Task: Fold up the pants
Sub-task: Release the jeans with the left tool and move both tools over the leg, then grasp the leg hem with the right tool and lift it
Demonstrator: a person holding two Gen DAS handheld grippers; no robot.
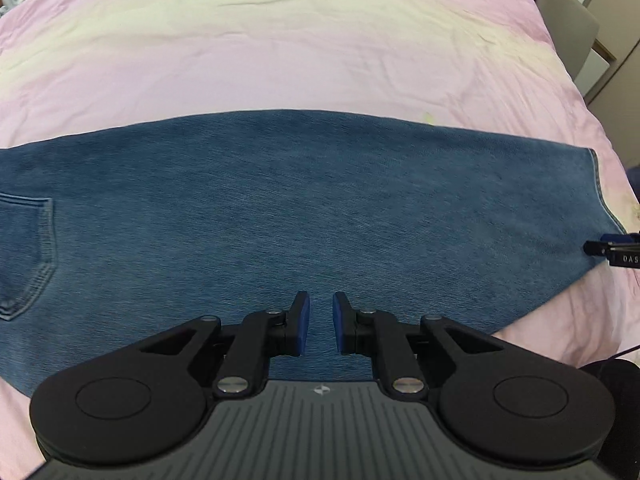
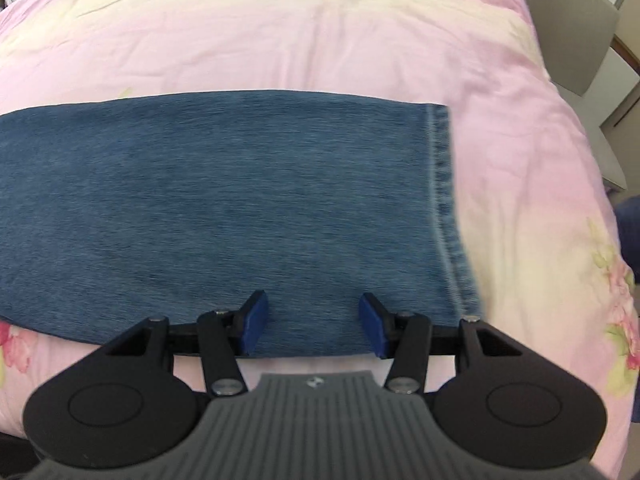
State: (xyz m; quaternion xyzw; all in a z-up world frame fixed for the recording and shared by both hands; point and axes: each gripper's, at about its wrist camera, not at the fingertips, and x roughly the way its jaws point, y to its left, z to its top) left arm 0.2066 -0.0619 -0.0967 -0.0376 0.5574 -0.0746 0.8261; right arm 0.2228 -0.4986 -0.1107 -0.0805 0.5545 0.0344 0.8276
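A pair of blue denim pants [image 1: 304, 208] is seen laid flat across a bed covered by a pink quilted cover [image 1: 280, 60] with pale yellow patches and a floral print. The pants are stretched from left to right, with the legs lying one over the other as a single broad band. In the left wrist view a stitched back pocket [image 1: 28, 256] is seen at the far left, and the stitched hem [image 2: 444, 200] of the leg is shown at the right in the right wrist view.

The left gripper [image 1: 321, 326] is held above the middle of the pants, near their closer edge; its jaws are parted by a narrow gap, with only denim seen between the blue pads, and nothing is grasped. The right gripper [image 2: 312, 322] is positioned at the closer edge of the leg, just beside the hem; its jaws are spread wide, with the denim edge lying between the pads, and nothing is clamped. The tip of the right gripper is also seen at the right border of the left wrist view, beside the hem corner.

A grey upholstered chair [image 2: 576, 28] is seen beyond the bed's far right corner.
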